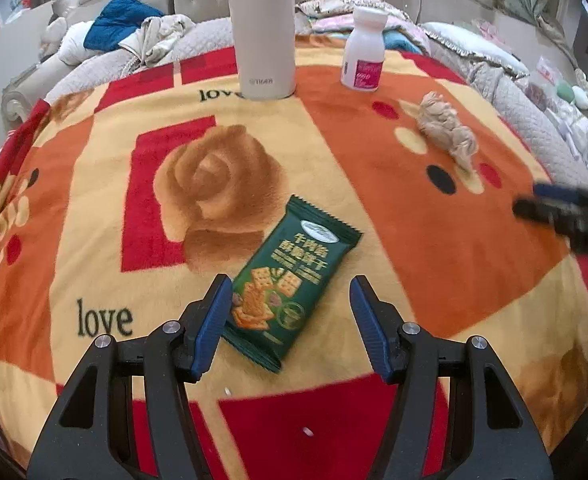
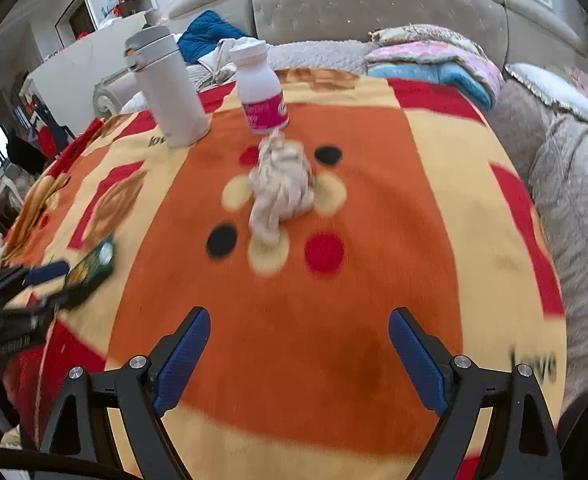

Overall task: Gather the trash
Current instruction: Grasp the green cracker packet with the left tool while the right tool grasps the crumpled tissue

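Angled down over the blanket [image 1: 94, 216], the left gripper [image 1: 290, 300] hovers with jaws apart astride the green cracker packet [image 1: 290, 280]. The right gripper [image 2: 297, 336], jaws wide and empty, points at a crumpled tissue [image 2: 280, 188] beyond the packet, blurred.

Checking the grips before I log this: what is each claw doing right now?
Left claw: open, holding nothing; the green snack packet lies between its fingers, not pinched.
Right claw: open, empty; the crumpled tissue lies ahead of it.
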`<state>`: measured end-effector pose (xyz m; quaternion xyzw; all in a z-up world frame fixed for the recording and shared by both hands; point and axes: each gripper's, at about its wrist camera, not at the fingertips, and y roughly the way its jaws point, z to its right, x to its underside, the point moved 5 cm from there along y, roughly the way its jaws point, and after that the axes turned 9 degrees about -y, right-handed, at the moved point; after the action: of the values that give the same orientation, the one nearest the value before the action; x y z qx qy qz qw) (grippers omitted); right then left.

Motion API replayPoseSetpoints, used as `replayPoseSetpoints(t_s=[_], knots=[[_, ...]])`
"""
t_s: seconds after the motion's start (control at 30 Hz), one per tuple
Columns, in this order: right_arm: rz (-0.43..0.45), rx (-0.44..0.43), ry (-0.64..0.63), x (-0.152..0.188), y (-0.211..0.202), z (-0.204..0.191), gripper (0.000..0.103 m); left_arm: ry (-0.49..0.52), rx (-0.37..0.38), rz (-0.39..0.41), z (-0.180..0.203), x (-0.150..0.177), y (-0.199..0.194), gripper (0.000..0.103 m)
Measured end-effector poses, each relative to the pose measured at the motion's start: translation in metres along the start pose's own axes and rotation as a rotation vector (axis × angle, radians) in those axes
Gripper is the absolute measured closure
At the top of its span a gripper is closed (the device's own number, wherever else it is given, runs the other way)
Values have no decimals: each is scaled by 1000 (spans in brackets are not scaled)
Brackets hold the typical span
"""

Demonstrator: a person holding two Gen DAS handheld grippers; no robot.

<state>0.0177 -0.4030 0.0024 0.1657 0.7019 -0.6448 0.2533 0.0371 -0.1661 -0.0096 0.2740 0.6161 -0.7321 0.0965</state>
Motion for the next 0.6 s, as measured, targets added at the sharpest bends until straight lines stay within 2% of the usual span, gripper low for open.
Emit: replayPoseSetpoints(t_s=[0.13,0.37,0.43,0.47,0.5,0.53,0.57,0.6], knots=[[13,-1,-16,-31,20,3,14,11,-4,-7,-2,-7,10,43],[0,18,-64,-61,62,1,14,21,21,-27,-1,-15,24,43],[15,29,-64,-63,66,1,28,14,21,-21,-1,-16,25,43],[12,43,-73,-63,68,0,51,11,21,-17,-1,-16,24,44],[19,53,-82,-62,65,-2,55,11,21,-13,0,-15,24,48],[26,49,-88,-61,61,-4,59,11,25,-8,0,-14,23,60],[28,48,-92,-59,56,-6,66,9,21,-4,1,-13,21,61],[30,43,-93,-57,51,-7,68,-1,17,-8,1,-12,19,62]])
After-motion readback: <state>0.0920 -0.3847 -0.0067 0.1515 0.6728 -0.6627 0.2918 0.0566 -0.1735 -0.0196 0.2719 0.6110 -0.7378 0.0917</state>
